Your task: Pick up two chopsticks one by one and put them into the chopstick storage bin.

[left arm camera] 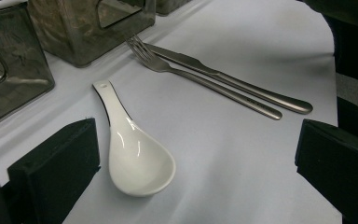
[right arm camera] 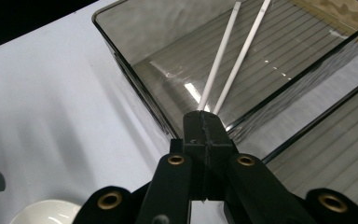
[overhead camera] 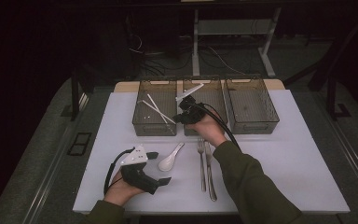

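Two grippers work the white mat (overhead camera: pixel 279 177), which has bare room along its near edge and toward three o'clock. The left gripper (overhead camera: pixel 161 168) rests nearest, jaws spread, the one white spoon (left arm camera: pixel 137 156) just beyond them. One fork (overhead camera: pixel 201 163) and one knife (overhead camera: pixel 209 172) lie side by side. Farther, at twelve o'clock, three bins (overhead camera: pixel 251 105) stand rim to rim. The right gripper (right arm camera: pixel 204 122) is pressed together on two white chopsticks (right arm camera: pixel 228 58) slanting into the left bin.
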Demonstrator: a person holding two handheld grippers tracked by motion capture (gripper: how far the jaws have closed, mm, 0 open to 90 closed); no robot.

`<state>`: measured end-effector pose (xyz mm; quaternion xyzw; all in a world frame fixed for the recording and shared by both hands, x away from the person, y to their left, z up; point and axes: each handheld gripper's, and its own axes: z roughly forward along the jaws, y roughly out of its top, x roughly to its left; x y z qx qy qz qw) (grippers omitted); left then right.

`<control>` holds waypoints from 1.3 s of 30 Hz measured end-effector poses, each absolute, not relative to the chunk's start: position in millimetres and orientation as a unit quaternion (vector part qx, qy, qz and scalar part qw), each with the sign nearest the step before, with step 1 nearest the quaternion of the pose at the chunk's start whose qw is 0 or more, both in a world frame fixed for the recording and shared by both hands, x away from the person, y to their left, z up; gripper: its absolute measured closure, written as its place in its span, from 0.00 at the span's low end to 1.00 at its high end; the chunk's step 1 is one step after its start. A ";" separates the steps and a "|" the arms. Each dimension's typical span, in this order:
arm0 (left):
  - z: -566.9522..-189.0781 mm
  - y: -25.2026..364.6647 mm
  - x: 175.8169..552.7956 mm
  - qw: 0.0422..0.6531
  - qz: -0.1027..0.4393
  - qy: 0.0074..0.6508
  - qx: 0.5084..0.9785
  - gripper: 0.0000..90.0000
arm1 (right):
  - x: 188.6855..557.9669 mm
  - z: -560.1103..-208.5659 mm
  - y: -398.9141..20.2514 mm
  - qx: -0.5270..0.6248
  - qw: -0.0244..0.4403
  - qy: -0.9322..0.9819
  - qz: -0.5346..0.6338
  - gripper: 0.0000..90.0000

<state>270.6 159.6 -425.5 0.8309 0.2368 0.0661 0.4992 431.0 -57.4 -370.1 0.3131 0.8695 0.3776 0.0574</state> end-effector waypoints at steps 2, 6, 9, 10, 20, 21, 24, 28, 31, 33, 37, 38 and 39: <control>-425.5 158.9 270.1 0.502 0.065 0.238 0.829 0.00 | 429.5 -367.7 -58.7 0.311 0.059 0.869 0.380 1.00; -425.5 158.7 270.2 0.499 0.068 0.237 0.831 0.00 | 423.7 -362.6 -60.3 0.306 0.058 0.870 0.382 1.00; -425.6 158.2 270.1 0.500 0.068 0.236 0.831 0.00 | 420.4 -361.8 -57.4 0.301 0.058 0.875 0.375 1.00; -425.4 158.3 270.2 0.500 0.068 0.235 0.831 0.00 | 420.7 -362.8 -56.1 0.301 0.059 0.876 0.372 1.00; -425.0 159.8 270.4 0.500 0.067 0.237 0.831 0.00 | 428.4 -370.5 -52.0 0.310 0.062 0.872 0.374 1.00; -425.0 159.7 270.3 0.500 0.067 0.237 0.831 0.00 | 428.7 -369.8 -53.0 0.312 0.061 0.871 0.375 1.00; -425.0 159.4 269.8 0.500 0.067 0.237 0.830 0.00 | 428.1 -368.0 -55.3 0.312 0.062 0.870 0.377 1.00; -425.4 159.6 270.4 0.499 0.068 0.236 0.831 0.00 | 423.2 -362.8 -61.6 0.308 0.052 0.866 0.390 0.91; -425.7 159.7 270.7 0.498 0.069 0.235 0.832 0.00 | 416.5 -358.2 -69.1 0.303 0.050 0.860 0.407 0.78; -426.0 159.6 271.0 0.497 0.069 0.236 0.832 0.00 | 411.0 -355.8 -76.4 0.303 0.047 0.855 0.417 0.69; -426.1 159.4 270.5 0.491 0.068 0.237 0.835 0.00 | 400.4 -354.0 -91.4 0.298 0.046 0.848 0.436 0.56; -426.0 159.3 270.5 0.491 0.069 0.237 0.836 0.00 | 397.0 -353.8 -96.1 0.297 0.045 0.846 0.440 0.54; -426.1 159.1 270.4 0.491 0.069 0.237 0.836 0.00 | 393.7 -354.0 -101.0 0.294 0.044 0.846 0.444 0.52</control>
